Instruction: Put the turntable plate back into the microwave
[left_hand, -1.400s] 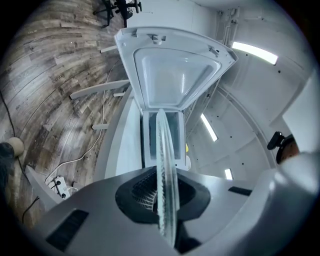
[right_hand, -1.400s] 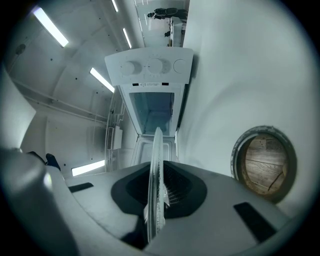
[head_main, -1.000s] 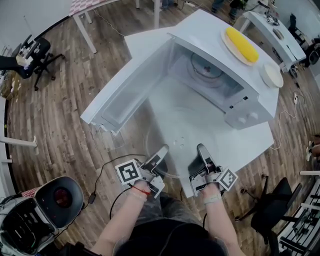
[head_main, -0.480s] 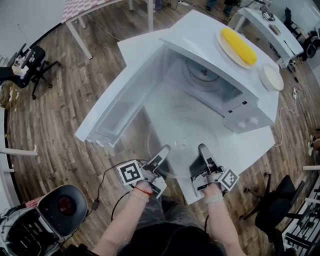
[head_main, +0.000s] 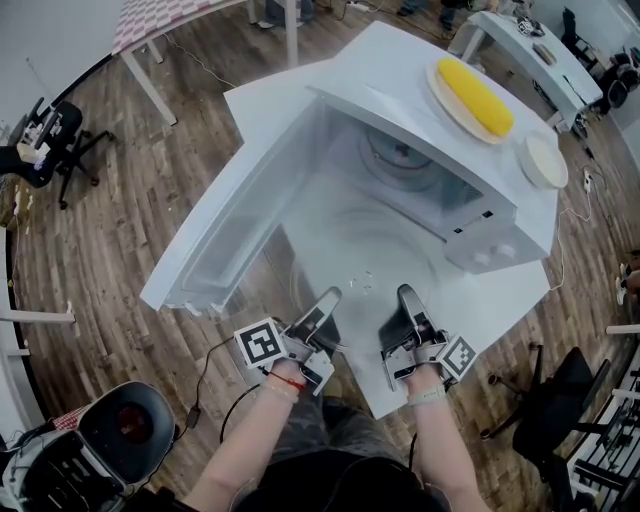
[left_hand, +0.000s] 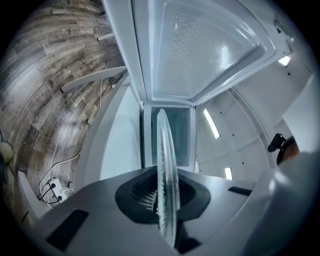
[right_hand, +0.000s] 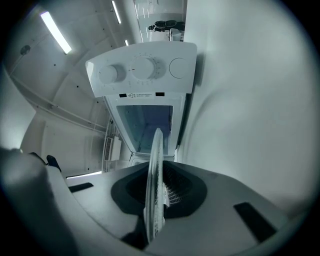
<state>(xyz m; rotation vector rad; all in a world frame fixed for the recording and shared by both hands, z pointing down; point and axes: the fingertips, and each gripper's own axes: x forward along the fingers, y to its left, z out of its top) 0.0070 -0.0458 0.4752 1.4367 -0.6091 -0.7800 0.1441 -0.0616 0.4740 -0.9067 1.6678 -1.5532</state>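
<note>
A clear glass turntable plate (head_main: 362, 262) hangs level in front of the open white microwave (head_main: 470, 150). My left gripper (head_main: 327, 298) is shut on its near-left rim and my right gripper (head_main: 406, 296) is shut on its near-right rim. In the left gripper view the plate (left_hand: 164, 170) stands edge-on between the jaws, with the open door (left_hand: 200, 50) beyond it. In the right gripper view the plate (right_hand: 154, 180) is likewise pinched edge-on, below the control panel (right_hand: 142, 67). Inside the cavity lies the roller ring (head_main: 398, 158).
The microwave door (head_main: 235, 235) swings out to the left. A plate with a yellow corn cob (head_main: 476, 94) and a small white dish (head_main: 545, 160) sit on top of the microwave. A black round appliance (head_main: 125, 425) stands on the floor at lower left, and office chairs (head_main: 40, 140) stand around.
The head view has drifted slightly, and the microwave now sits a little lower and further left in it. Both grippers keep their hold on the glass plate.
</note>
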